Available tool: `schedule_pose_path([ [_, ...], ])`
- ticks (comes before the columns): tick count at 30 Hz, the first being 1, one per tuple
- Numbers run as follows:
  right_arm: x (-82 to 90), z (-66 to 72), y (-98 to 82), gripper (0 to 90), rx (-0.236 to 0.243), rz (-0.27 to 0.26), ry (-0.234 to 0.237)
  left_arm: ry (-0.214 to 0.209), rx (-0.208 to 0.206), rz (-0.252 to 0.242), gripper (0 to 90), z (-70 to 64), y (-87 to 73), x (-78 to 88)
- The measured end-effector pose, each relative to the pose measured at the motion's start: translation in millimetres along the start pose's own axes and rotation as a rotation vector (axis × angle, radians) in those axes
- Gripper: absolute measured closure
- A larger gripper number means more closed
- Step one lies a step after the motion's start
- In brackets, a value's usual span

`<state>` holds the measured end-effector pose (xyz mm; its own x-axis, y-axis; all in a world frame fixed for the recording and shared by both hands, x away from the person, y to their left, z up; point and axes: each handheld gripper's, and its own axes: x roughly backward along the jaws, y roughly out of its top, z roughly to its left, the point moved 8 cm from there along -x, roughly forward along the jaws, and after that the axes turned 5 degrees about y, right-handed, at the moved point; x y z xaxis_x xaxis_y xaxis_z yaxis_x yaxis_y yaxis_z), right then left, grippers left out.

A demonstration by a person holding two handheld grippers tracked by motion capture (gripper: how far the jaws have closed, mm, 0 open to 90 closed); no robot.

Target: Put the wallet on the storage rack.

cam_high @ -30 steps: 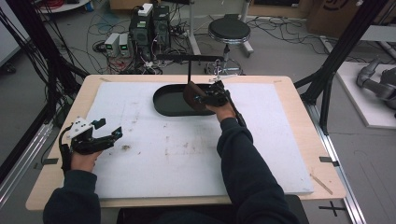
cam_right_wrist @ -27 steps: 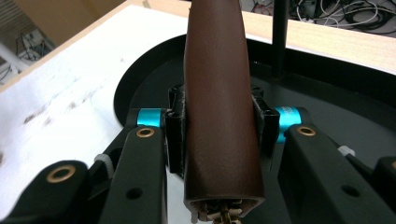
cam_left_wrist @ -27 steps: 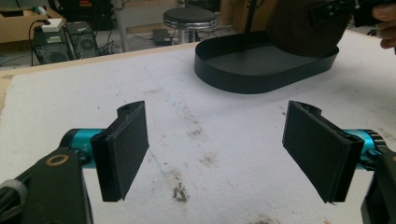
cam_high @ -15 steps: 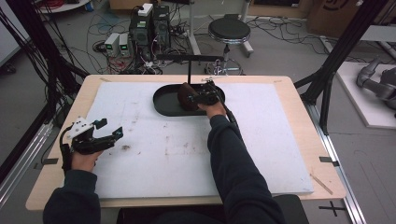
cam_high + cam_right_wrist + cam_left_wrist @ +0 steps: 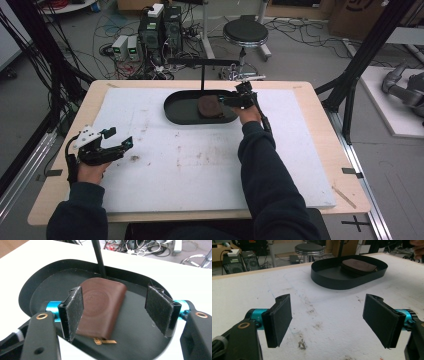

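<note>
A brown leather wallet (image 5: 209, 106) lies flat in a black oval tray (image 5: 176, 109) at the far middle of the white mat. My right gripper (image 5: 224, 101) hovers at the tray's right end. In the right gripper view its jaws (image 5: 116, 311) have just been opening and now stand open, with the wallet (image 5: 102, 305) lying partly between the pads (image 5: 160, 310) untouched. My left gripper (image 5: 120, 138) rests at the mat's left side. It (image 5: 328, 322) is open with nothing between its pads, facing the tray (image 5: 337, 282) and wallet (image 5: 358, 265).
A thin black post (image 5: 202, 77) with a crossbar rises from the tray's far side, just behind the wallet (image 5: 98, 258). The white mat (image 5: 200, 165) covers a wooden table (image 5: 320, 115). A stool (image 5: 245, 32), computers and cables stand on the floor beyond.
The right gripper carried the wallet left over the tray, opened its jaws and drew back to the right. The wallet now lies in the tray. The left gripper stayed put.
</note>
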<state>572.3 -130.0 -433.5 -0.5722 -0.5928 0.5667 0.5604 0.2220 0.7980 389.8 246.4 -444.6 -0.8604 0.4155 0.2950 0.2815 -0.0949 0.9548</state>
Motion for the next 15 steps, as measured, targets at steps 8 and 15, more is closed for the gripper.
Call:
schedule_pose_path([
  [8, 51.1, -7.3, -11.1, 21.5, 0.109, 0.007, -0.033, -0.017, 0.004, 0.003, 23.1, -4.5, -0.6, -1.9],
  [15, 83.6, -9.7, -28.2, 19.5, 0.207, 0.004, -0.049, -0.015, -0.013, 0.000, 21.4, -8.2, 0.5, -3.3],
])
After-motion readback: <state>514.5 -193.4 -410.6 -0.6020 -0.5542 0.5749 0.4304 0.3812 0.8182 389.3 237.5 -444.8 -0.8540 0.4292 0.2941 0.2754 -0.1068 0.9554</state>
